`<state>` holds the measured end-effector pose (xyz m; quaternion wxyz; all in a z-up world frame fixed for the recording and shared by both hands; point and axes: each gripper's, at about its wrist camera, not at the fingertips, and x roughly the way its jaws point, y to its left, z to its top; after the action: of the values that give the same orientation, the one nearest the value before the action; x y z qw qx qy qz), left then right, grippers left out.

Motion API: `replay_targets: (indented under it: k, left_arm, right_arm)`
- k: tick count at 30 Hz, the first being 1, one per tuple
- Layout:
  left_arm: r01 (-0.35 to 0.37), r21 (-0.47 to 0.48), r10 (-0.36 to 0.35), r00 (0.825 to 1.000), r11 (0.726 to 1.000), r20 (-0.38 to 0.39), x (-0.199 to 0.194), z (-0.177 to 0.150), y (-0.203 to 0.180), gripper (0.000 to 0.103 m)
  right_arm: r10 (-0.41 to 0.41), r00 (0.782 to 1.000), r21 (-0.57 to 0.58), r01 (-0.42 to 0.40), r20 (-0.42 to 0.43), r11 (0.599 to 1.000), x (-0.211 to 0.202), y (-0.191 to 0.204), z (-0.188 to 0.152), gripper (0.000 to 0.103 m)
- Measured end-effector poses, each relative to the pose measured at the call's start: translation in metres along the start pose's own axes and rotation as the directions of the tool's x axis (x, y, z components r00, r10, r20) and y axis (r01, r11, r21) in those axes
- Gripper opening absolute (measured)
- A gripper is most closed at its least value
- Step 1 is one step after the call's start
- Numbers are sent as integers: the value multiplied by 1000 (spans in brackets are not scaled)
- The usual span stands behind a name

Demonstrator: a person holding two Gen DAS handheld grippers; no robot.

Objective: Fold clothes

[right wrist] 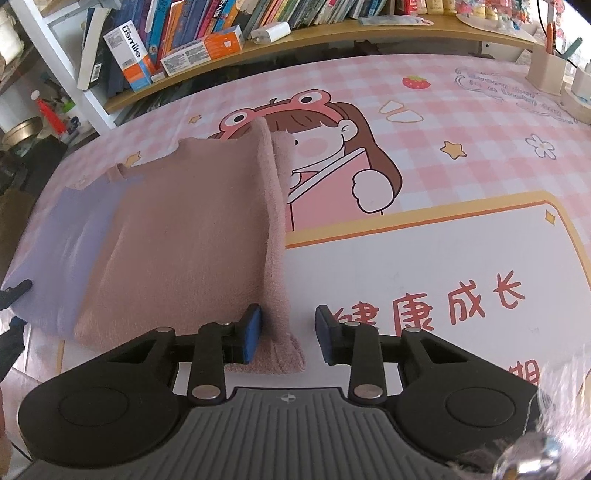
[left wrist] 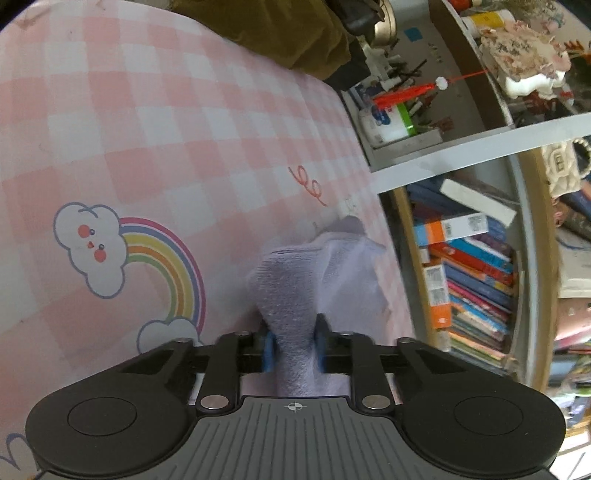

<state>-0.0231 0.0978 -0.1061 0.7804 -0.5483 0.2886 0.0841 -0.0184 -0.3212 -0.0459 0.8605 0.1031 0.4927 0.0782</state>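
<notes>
A lavender garment (left wrist: 295, 288) is bunched up on the pink checked table mat (left wrist: 147, 129), and my left gripper (left wrist: 294, 349) is shut on it, both blue pads pressing its gathered fabric. In the right wrist view the same lavender garment (right wrist: 74, 240) lies flat on the mat (right wrist: 443, 147) under a dusty-pink fuzzy garment (right wrist: 184, 240). The pink garment's right edge stands up as a ridge. My right gripper (right wrist: 288, 330) straddles the near end of that ridge. Its left pad touches the fabric and the right pad stands apart from it, so the gripper is open.
Shelves of books (right wrist: 221, 29) run along the far side of the table, with more books (left wrist: 472, 277) past the mat's right edge. A beige pen holder (right wrist: 546, 70) stands at the far right. An olive-brown cloth (left wrist: 288, 33) lies at the mat's far end.
</notes>
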Motion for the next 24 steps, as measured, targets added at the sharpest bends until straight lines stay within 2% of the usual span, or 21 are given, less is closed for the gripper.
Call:
replay_targets:
  k: [8, 15, 19, 24]
  left_arm:
    - [1, 76, -4, 999, 997, 35, -6, -4, -15, 8]
    - [49, 255, -76, 993, 966, 95, -27, -21, -65, 7]
    - [44, 385, -93, 989, 922, 111, -38, -41, -104, 7]
    - [16, 568, -104, 987, 823, 122, -46, -81, -157, 8]
  right_arm:
    - [23, 1000, -17, -23, 1, 1000, 0, -4, 0, 30]
    - [90, 996, -67, -91, -19, 994, 1, -11, 4, 30]
    - [149, 988, -76, -151, -32, 986, 2, -22, 7, 29]
    - [220, 974, -98, -224, -51, 970, 3, -33, 9, 27]
